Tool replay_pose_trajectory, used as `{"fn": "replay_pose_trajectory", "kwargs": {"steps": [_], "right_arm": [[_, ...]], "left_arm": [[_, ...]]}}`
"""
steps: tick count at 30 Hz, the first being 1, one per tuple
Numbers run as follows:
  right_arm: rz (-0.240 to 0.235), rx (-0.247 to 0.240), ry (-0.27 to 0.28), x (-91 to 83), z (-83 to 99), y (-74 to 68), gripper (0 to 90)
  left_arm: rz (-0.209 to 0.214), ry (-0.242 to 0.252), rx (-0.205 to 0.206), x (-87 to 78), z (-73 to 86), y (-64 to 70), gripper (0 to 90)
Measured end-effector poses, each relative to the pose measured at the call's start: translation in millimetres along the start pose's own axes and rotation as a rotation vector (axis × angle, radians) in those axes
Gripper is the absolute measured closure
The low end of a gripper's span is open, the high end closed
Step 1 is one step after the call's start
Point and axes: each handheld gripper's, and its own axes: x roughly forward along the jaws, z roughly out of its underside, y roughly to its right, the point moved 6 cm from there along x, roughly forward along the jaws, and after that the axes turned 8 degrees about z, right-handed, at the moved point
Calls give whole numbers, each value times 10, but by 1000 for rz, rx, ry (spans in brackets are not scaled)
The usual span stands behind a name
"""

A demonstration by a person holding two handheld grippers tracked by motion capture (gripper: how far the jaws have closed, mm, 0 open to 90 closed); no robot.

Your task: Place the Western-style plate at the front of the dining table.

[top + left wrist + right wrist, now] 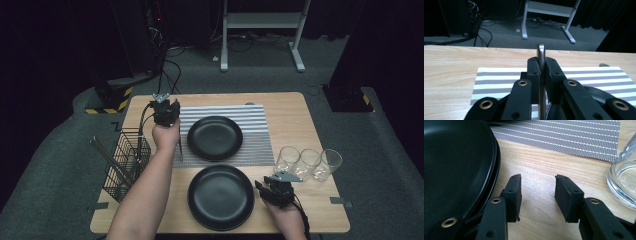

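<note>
Cutlery, one slim metal piece (541, 75), is pinched between the pressed-together jaws of the left gripper (541, 66); its rounded handle end pokes up above the jaw tips at the centre of the left gripper view, and which kind of utensil it is cannot be told. In the high view the left gripper (165, 112) sits left of centre, at the left edge of the striped placemat (255, 120), with the metal piece (179, 147) running down toward the lower part of the frame beside the far black plate (215, 138). A wire basket (127, 162) stands at the left edge of the wooden table (295, 107). The right gripper (537, 195) has its jaws spread with nothing between them, hovering over bare wood just right of the near black plate (220, 197). Three clear glasses (308, 162) stand in a row at the right of the high view.
</note>
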Motion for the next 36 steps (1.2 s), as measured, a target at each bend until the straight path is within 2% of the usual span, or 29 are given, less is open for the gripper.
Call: {"fn": "replay_pose_trajectory", "kwargs": {"steps": [6,22,27,30,36], "right_arm": [[3,-1,2,-3,2,1,564],[-2,4,1,-1,1,10,565],[3,4,3,-1,0,11,566],[7,2,-2,2,0,3,567],[17,2,6,-9,3,4,566]], "left_arm": [[-1,-7,-9,66,21,-34,827],[13,-46,-72,376,133,-152,828],[20,-39,-75,320,92,-110,831],[21,-33,-52,262,65,-89,832],[24,-23,-51,164,60,-79,833]]}}
